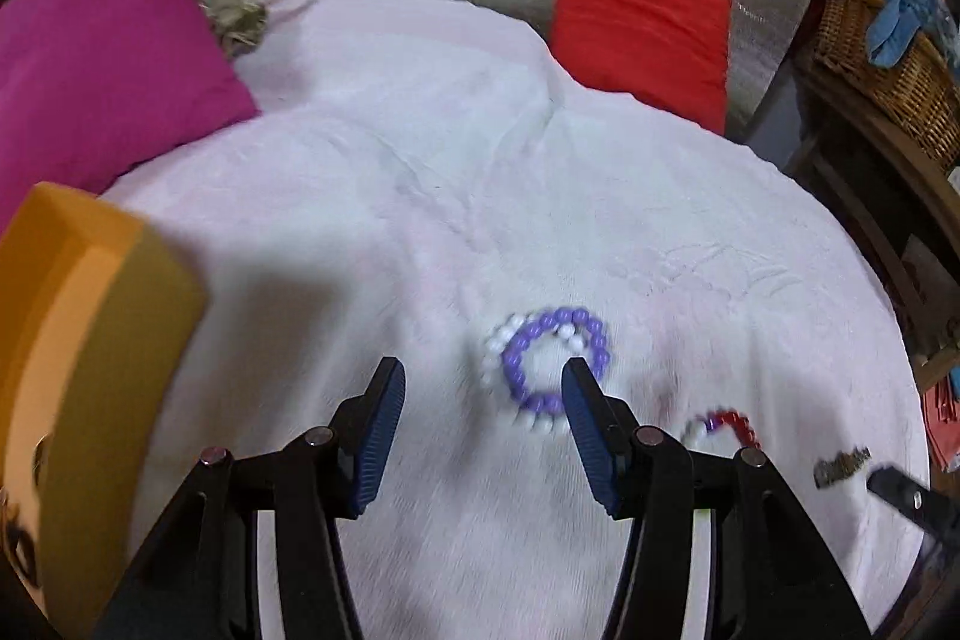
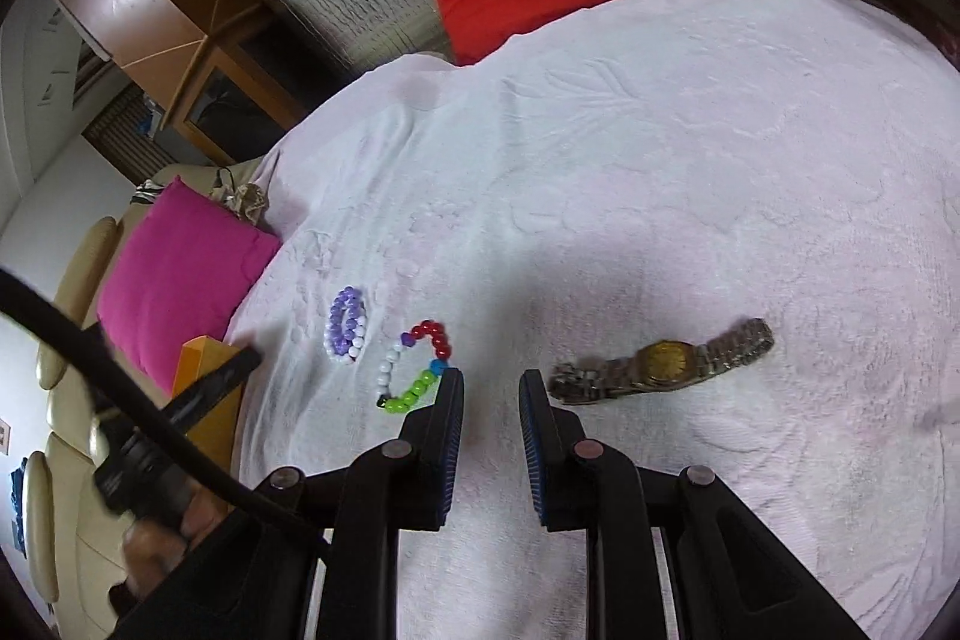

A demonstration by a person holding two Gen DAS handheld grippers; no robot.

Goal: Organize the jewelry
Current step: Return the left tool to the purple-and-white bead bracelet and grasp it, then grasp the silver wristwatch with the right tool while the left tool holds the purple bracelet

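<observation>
A purple and white bead bracelet lies on the white bedspread, just ahead of my left gripper, which is open and empty; its right fingertip overlaps the bracelet's right side. The bracelet also shows in the right wrist view. A multicoloured bead bracelet lies just left of my right gripper, which is open and empty; it shows in the left view. A metal wristwatch lies stretched out right of the right gripper, and small in the left view.
An orange box stands at the bed's left edge, seen also in the right view. A magenta cushion and a red cushion lie at the back. A wicker basket stands off the bed, right.
</observation>
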